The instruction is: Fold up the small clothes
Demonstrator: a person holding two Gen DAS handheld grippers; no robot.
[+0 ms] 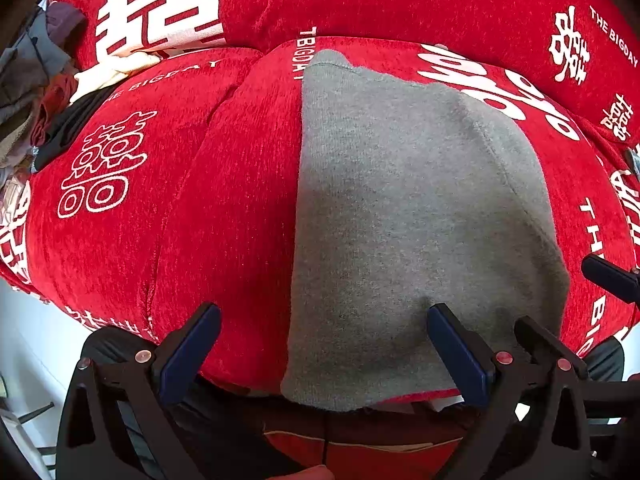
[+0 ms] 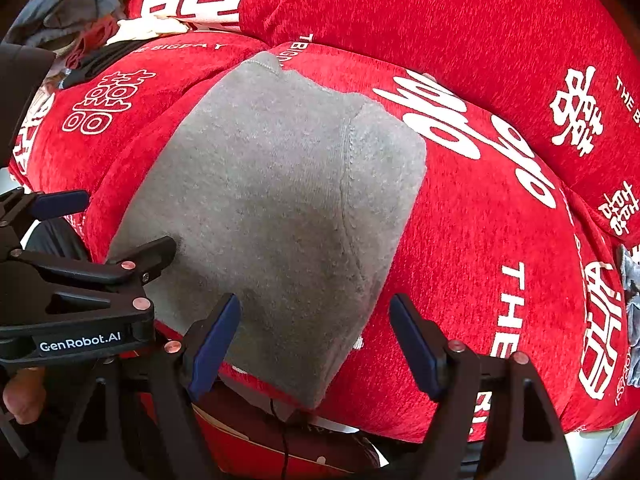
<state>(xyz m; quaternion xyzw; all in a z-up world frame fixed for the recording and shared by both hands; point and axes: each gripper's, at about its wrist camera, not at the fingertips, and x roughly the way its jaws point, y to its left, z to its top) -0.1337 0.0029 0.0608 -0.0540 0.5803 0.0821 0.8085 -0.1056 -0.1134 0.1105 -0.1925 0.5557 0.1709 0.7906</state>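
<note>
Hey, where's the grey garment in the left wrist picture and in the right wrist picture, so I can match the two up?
Left wrist view: the grey garment fills the centre and right of centre, running down to the bottom edge of the red cover.
Right wrist view: the grey garment lies centre-left, slanting toward the lower middle.
Shared landmark: the outlined white double-happiness symbol on the red cover, left of the garment in both.

So the grey knit garment [image 1: 400, 220] is lying flat on the red sofa cushion [image 1: 224, 208], folded into a neat-ish rectangle, seam running down one side, near edge hanging slightly over the front.
</note>
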